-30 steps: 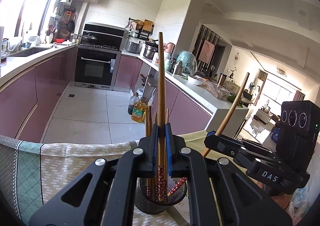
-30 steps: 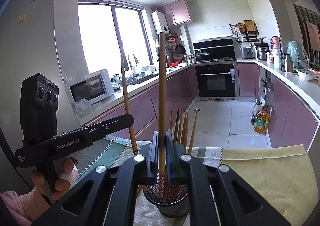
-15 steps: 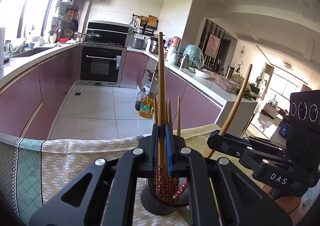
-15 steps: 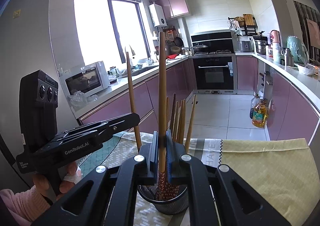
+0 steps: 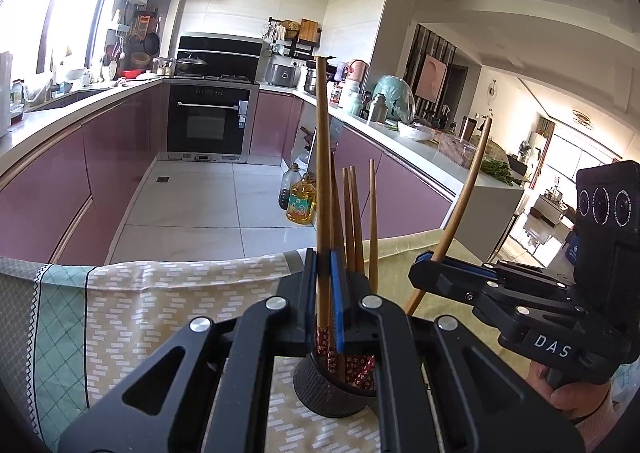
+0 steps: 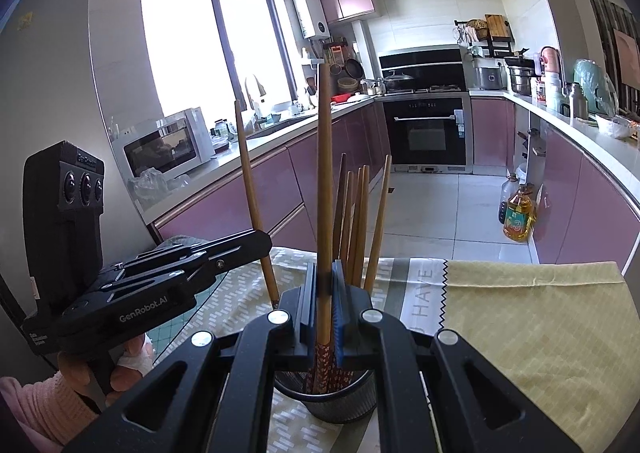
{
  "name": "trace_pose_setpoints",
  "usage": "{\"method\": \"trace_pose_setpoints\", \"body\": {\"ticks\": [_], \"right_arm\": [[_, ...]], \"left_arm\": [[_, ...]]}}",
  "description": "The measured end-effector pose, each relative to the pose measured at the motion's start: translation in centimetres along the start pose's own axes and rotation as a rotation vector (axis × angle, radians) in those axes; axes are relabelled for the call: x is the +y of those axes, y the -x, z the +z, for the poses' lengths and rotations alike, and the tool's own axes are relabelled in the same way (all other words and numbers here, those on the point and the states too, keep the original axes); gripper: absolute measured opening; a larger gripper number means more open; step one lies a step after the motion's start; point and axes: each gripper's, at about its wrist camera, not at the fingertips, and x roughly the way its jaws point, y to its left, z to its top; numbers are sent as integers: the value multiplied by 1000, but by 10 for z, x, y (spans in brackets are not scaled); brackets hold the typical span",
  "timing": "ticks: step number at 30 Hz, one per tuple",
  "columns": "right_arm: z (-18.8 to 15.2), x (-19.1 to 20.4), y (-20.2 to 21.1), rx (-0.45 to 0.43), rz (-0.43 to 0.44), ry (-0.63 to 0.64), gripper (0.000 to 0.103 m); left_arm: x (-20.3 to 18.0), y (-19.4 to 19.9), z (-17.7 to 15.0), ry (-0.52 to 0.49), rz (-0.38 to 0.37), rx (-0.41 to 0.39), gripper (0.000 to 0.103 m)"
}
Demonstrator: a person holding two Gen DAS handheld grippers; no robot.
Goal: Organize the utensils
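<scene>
Left gripper (image 5: 324, 293): clamped on one upright chopstick (image 5: 322, 181) | right gripper (image 6: 325, 293): clamped on another chopstick (image 6: 325, 181) | both chopsticks' patterned ends over mesh holder (image 6: 340, 401) with other chopsticks, on tablecloth (image 6: 520, 333) near its far edge.

There are two grippers, the left gripper (image 5: 324, 293) and the right gripper (image 6: 325, 293), and each one holds one chopstick (image 5: 322, 181) (image 6: 325, 173). One black mesh holder (image 6: 340, 399) stands on the tablecloth (image 6: 520, 317), with about five more chopsticks (image 6: 362, 221) in it. On the floor stand two oil bottles (image 6: 517, 215).
</scene>
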Motion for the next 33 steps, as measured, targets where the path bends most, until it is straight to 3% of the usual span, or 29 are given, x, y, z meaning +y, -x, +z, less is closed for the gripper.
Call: {"method": "trace_pose_setpoints", "body": {"ticks": [18,33], "right_arm": [[-6,-1,-15,45,3,-6,6],[-8,-10,-27,71,-3,-39,7]], "left_arm": [[-4,-9,-2,-34,-33,31,8],[-6,-40,-15,-78,18,163,8]]}}
